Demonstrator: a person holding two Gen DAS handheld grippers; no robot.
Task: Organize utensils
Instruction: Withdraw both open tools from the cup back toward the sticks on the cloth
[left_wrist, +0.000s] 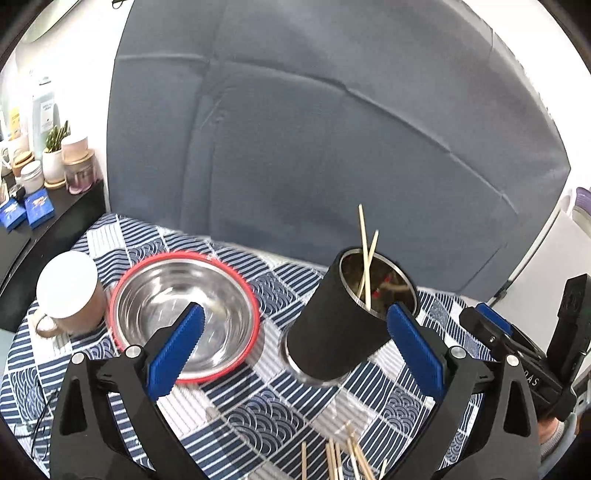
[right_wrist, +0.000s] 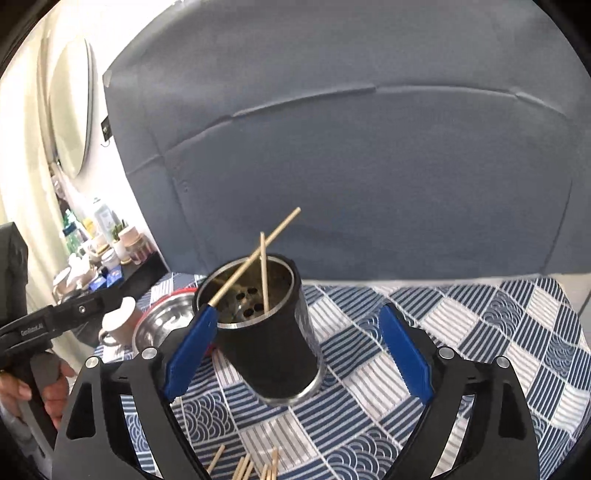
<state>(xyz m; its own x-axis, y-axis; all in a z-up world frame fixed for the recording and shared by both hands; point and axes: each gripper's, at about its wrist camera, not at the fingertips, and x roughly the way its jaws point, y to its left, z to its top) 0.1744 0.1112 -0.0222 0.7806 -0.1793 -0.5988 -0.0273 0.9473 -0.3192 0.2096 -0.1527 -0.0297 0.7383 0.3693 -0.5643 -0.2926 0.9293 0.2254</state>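
Through the left wrist camera, my left gripper hangs spread and empty above the patterned tablecloth; loose chopsticks wait near its base, handy for pickup. Across in the right view, my right gripper also gapes, flanking the black holder, where two chopsticks already lean.

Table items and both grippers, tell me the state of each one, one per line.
Black holder: upright, two chopsticks standing in it.
Loose chopsticks: lying flat on the tablecloth, outside the holder.
Steel bowl: upright, nothing visible in it.
Mug: upright; contents cannot be seen.
Left gripper: open, holding nothing.
Right gripper: open, holding nothing.
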